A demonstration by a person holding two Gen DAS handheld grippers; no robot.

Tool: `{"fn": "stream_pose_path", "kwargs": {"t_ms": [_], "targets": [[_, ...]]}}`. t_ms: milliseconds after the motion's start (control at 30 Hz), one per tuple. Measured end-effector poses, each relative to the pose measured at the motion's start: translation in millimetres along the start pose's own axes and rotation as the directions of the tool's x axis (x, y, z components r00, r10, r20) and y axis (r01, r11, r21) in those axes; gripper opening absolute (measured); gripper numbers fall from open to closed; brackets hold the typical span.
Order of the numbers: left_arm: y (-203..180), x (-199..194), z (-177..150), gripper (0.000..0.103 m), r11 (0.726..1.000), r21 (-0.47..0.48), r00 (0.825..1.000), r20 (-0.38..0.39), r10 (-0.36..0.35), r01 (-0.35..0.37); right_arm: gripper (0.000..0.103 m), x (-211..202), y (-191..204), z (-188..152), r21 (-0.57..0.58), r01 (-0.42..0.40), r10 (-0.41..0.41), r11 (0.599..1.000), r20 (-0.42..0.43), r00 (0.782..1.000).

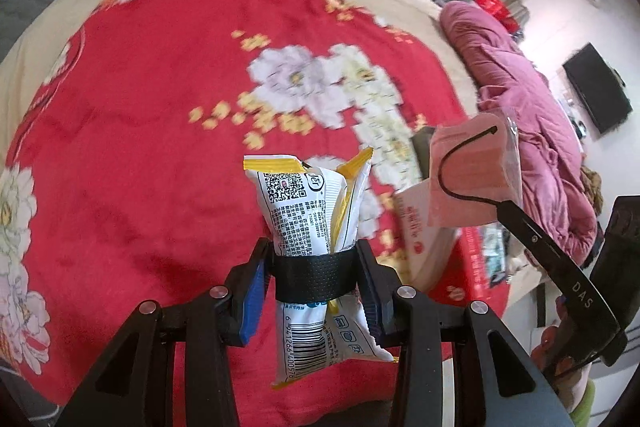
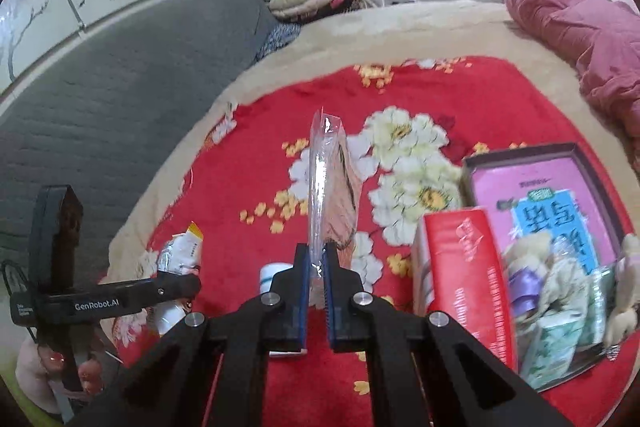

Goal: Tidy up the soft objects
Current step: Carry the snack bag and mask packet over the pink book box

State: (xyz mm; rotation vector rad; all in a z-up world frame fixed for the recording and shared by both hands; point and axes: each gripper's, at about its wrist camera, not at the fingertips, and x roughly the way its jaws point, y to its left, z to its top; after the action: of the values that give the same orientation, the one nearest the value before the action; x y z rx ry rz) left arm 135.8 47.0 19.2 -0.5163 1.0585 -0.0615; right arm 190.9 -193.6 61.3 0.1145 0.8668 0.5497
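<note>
- The white and yellow plastic snack packet (image 1: 316, 227), printed with a QR code and a barcode, stands upright between the jaws of the left hand-held gripper (image 1: 316, 263), which are clamped on its middle, where a black textured band crosses it; it hangs in the air above the bed
- The clear plastic sleeve holding a pink face mask with a black ear loop (image 1: 472, 171) is pinched at its lower edge by the right hand-held gripper (image 2: 318, 263); the jaws are pressed together on the thin film, and the sleeve rises edge-on between them in the right wrist view
- Both held items are off the red plush blanket with white and yellow flowers (image 1: 160, 131), which covers the bed inside a beige border
- To the right on the blanket lies a shallow open cardboard box with a pink and blue printed bottom (image 2: 576, 155); a red and white carton (image 2: 464, 267) stands against its near left side, and soft toys and packets fill its near end, blurred
- A crumpled pink quilt (image 2: 592, 39) lies along the far right edge of the bed
- A grey padded headboard (image 2: 120, 87) runs along the left
</note>
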Motion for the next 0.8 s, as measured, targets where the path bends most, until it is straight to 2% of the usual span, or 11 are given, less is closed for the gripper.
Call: {"fn": "stream_pose_path", "kwargs": {"t_ms": [333, 600, 800], "targets": [[-95.8, -4.6, 13.1, 0.043, 0.987, 0.155, 0.998, 0.025, -0.057, 0.052, 0.007, -73.0, -59.0, 15.1, 0.093, 0.084, -0.095, 0.992, 0.118, 0.988], [-186.1, 20.8, 3.2, 0.043, 0.957, 0.272, 0.995, -0.018, -0.103, 0.104, 0.007, -123.6, -112.8, 11.3, 0.164, 0.129, -0.156, 0.978, 0.168, 0.973], [-237.1, 50.5, -5.4, 0.043, 0.931, 0.347, 0.993, -0.064, -0.097, 0.113, 0.006, -144.2, -147.5, 6.6, 0.21, 0.151, -0.19, 0.966, 0.18, 0.965]]}}
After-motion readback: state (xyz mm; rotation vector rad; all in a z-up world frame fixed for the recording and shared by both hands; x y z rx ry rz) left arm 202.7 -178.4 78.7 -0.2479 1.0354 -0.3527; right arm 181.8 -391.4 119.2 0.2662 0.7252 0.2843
